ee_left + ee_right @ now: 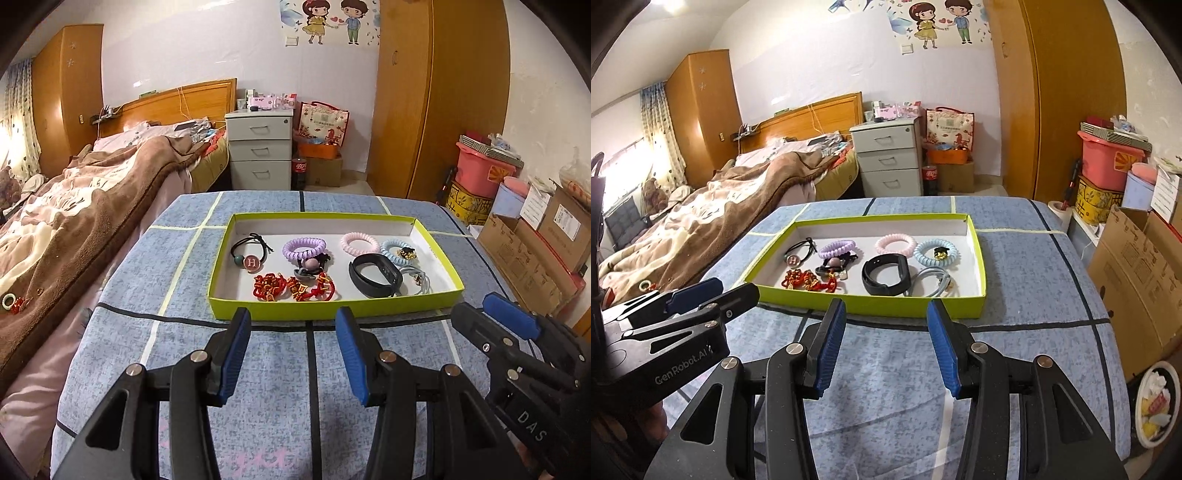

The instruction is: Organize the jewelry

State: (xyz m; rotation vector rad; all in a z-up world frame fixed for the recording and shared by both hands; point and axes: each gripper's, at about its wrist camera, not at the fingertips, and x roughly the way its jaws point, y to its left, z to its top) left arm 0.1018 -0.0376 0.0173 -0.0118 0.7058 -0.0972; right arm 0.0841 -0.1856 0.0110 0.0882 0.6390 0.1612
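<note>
Blue-padded left hand-held gripper [293, 350] and right hand-held gripper [886, 343] both hang released w/ nothing between the pads, just above the checked cloth on the table [258, 387], short of the box. Beyond them the green-rimmed box [332, 309] already holds hair ties, coil bands, red charm bracelets [293, 287] and a black wristband [375, 277], laid apart in rough groups. That fits sorting done or a further regroup pending, can't tell which; only strays seen are a ring and red charm [14, 302] on the bed blanket, well left.
</note>
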